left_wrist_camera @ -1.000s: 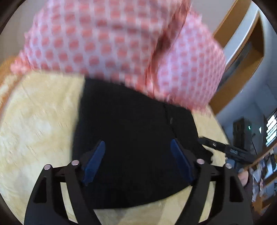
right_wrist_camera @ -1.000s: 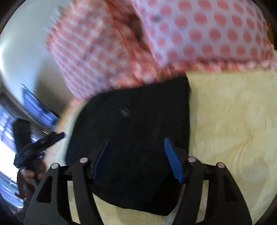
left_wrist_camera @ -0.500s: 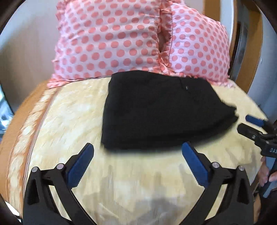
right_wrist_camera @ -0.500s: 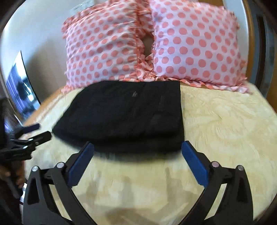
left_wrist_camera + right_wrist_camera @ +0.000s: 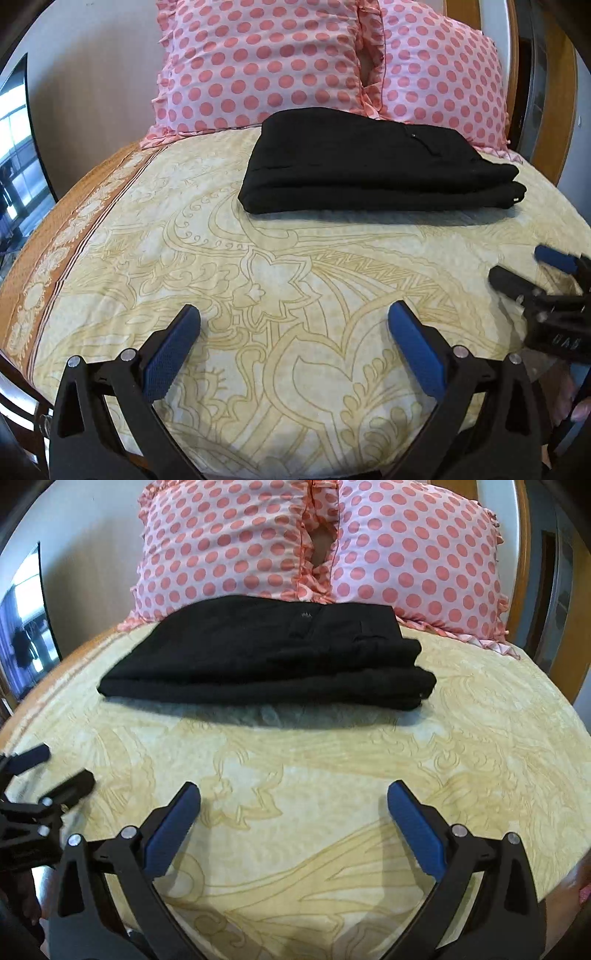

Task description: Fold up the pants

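The black pants (image 5: 373, 170) lie folded into a compact stack of layers on the bed (image 5: 258, 280), well ahead of both grippers and just in front of the two pink dotted pillows (image 5: 266, 62), their far edge touching or nearly touching the pillow frills. The layers sit squarely one on another, with the rounded fold to the left and the loose ends to the right, which suggests the folding itself is done and the bundle is parked at the head of the bed, out of the way.

The left gripper (image 5: 293, 332) hangs low over the patterned sheet, its jaws spread wide with nothing between them. The right gripper (image 5: 293, 808) does the same beside it, likewise wide apart and empty. Each shows at the edge of the other's view, so they sit side by side, near the foot end, well apart from the pants. Judged from this, the hands are clear of the cloth so as not to disturb the stack.

No box, basket or other container shows in either view; the pants rest directly on the sheet.
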`<state>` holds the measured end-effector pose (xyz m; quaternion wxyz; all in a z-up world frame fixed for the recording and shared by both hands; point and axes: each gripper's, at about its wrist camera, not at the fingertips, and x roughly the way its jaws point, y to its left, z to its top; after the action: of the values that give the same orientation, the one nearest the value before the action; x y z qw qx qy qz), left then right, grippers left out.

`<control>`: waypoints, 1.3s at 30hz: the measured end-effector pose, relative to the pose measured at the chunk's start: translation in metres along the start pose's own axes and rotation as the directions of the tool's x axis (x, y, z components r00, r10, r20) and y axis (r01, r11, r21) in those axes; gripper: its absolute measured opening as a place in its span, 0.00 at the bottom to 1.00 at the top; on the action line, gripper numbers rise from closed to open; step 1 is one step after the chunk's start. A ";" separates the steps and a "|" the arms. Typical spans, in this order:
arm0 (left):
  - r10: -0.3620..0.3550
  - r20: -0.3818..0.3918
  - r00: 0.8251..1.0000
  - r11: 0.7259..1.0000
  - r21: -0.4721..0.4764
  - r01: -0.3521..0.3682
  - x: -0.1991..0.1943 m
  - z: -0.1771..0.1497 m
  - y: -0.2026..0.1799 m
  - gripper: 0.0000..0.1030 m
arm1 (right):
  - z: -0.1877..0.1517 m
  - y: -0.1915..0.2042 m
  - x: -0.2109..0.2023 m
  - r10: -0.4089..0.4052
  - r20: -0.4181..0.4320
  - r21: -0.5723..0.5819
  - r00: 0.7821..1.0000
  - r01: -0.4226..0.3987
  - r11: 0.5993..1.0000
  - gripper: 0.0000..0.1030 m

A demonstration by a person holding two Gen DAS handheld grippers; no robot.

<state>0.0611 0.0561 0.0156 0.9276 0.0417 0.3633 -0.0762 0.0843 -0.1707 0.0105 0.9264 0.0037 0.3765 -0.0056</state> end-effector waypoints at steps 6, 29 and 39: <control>0.007 0.045 0.999 1.000 -0.004 -0.007 -0.001 -0.006 -0.001 0.99 | -0.005 0.000 -0.003 -0.008 0.030 0.012 1.000 0.008 1.000 0.98; 0.014 0.057 0.998 1.000 -0.011 -0.014 -0.001 -0.007 -0.002 0.99 | -0.006 0.000 -0.004 -0.011 0.039 0.012 0.999 0.010 1.000 0.98; 0.016 0.067 0.998 1.000 -0.012 -0.015 0.000 -0.006 -0.002 0.99 | -0.006 0.000 -0.004 -0.010 0.039 0.011 0.999 0.010 1.000 0.98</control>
<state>0.0564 0.0555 0.0115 0.9401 0.0365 0.3320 -0.0684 0.0767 -0.1711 0.0092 0.9335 0.0069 0.3582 -0.0125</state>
